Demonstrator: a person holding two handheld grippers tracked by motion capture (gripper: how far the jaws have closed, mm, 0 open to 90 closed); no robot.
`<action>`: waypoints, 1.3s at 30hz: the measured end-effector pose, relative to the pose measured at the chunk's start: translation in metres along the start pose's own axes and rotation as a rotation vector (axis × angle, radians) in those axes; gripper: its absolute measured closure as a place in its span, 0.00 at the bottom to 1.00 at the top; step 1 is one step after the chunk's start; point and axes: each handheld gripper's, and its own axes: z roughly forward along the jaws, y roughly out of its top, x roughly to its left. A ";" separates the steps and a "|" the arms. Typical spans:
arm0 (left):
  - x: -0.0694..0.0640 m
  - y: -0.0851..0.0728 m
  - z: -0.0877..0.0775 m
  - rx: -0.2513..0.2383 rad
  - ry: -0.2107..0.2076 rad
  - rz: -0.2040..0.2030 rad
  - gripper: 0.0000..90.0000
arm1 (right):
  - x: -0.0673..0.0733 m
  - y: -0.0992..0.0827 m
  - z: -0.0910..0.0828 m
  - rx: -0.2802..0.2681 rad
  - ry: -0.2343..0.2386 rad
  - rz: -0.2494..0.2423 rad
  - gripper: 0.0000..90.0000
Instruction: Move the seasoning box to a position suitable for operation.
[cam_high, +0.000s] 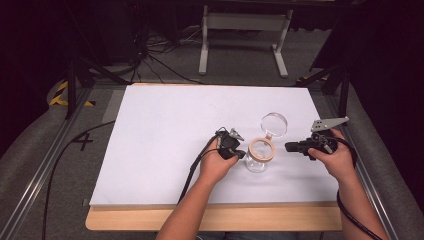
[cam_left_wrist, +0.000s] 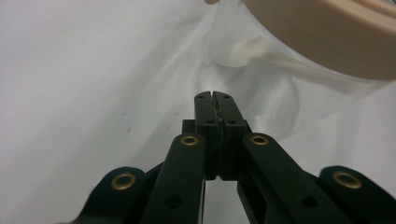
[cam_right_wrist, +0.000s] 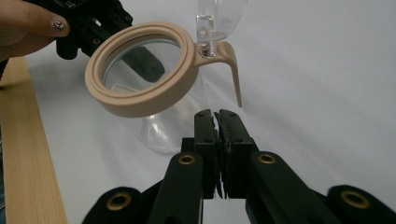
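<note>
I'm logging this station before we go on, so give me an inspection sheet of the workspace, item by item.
Surface: white sheet over a wooden tabletop.
Job's things: clear glass jar with a beige ring collar, its hinged clear lid swung open.
Clutter: nothing seen.
Grippers: left gripper against the jar, jaws together; right gripper just right of the jar, jaws together, holding nothing.
Cables: one trails from each gripper; more lie on the floor beyond the table.
Surroundings: grey floor, white stand legs, hazard tape, dark backdrop.
</note>
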 end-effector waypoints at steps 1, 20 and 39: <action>-0.003 0.000 0.001 0.003 -0.007 0.008 1.00 | 0.000 0.000 -0.001 0.000 0.000 0.002 0.97; -0.038 0.011 0.016 0.049 -0.036 0.125 0.99 | 0.003 -0.007 -0.022 -0.020 -0.030 0.012 0.97; -0.032 0.021 -0.006 0.044 -0.002 0.100 0.95 | 0.006 -0.011 -0.030 -0.035 -0.039 0.022 0.98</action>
